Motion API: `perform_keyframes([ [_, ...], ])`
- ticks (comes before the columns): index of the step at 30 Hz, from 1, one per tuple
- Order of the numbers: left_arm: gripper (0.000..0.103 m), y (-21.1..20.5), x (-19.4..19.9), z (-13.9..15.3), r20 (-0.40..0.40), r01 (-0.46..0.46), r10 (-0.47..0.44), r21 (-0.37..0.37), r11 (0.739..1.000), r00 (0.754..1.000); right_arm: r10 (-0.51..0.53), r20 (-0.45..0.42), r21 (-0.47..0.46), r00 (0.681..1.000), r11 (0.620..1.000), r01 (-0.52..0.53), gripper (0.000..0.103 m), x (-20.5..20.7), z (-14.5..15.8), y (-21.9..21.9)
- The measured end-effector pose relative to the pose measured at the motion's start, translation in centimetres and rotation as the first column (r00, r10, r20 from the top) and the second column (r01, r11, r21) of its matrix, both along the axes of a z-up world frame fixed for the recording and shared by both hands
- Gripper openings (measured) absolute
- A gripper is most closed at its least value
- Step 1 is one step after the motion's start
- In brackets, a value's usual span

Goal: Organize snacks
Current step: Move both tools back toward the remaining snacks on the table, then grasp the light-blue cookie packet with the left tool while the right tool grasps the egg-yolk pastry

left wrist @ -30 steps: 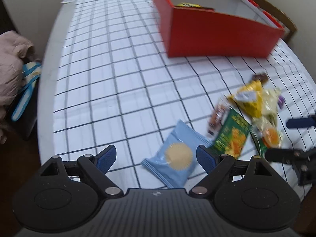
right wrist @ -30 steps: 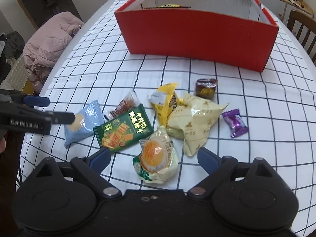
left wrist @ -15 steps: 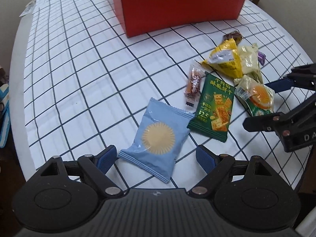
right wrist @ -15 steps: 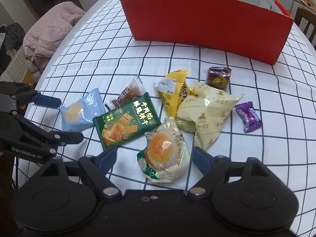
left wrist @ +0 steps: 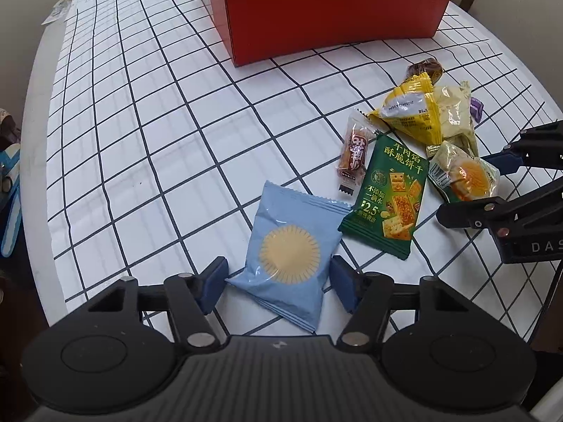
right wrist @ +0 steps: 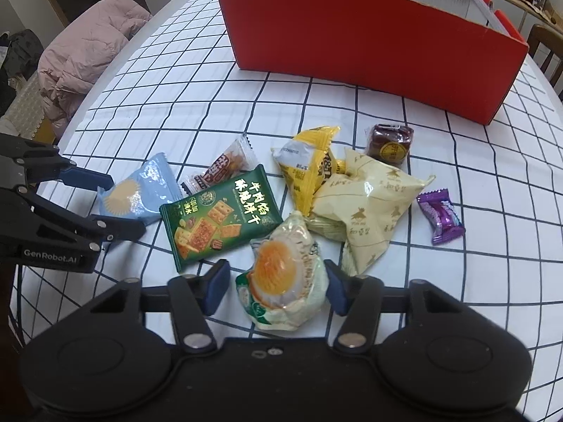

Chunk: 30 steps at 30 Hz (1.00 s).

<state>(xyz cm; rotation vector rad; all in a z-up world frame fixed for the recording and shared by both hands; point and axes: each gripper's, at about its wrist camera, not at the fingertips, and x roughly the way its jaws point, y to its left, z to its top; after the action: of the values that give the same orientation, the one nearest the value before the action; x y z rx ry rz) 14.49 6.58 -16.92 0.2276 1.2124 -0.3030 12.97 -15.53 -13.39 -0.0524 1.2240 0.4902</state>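
Both sets of jaws are closing now — half a second back they stood wide over the snacks. The left gripper [left wrist: 278, 283] has the blue pack [left wrist: 290, 255] between its jaws, the right gripper [right wrist: 276, 286] the egg-yolk pack [right wrist: 283, 281]; neither looks pinched yet. Both packs lie flat on the desk [left wrist: 140, 161], the rest heaped beside them. Looks like a double pick-up, headed for the red box [right wrist: 369, 49] — nothing's been lifted yet.

We're looking steeply down from both wrist cameras, close over the snack pile [right wrist: 309, 193], red box [left wrist: 330, 10] behind, shared.
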Motion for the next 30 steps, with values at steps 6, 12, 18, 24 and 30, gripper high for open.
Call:
perform_keyframes([
  [6,0.06,-0.1,-0.7,0.1,0.008,-0.064,0.064,-0.005,0.998,0.998,0.001,0.024,-0.002,1.0,1.0,-0.001,0.048,-0.5,0.1,-0.3],
  [12,0.059,0.2,-1.4,0.2,0.019,-0.176,0.176,-0.022,0.984,0.984,-0.029,0.01,0.02,1.0,0.999,0.029,0.047,-0.9,0.2,-1.1],
  [18,0.059,1.1,-1.9,0.3,0.007,-0.314,0.315,-0.041,0.948,0.949,-0.054,-0.001,0.036,0.999,0.998,0.054,0.047,-1.6,0.5,-1.8],
  [24,0.059,1.6,-2.9,1.2,0.005,-0.406,0.407,-0.083,0.91,0.913,-0.081,0.008,0.052,0.997,0.995,0.08,0.047,-2.0,1.2,-2.3],
  [30,0.059,1.3,-3.2,2.9,0.02,-0.437,0.439,-0.066,0.897,0.898,-0.078,0.03,0.066,0.997,0.995,0.076,0.047,-2.1,2.9,-2.8],
])
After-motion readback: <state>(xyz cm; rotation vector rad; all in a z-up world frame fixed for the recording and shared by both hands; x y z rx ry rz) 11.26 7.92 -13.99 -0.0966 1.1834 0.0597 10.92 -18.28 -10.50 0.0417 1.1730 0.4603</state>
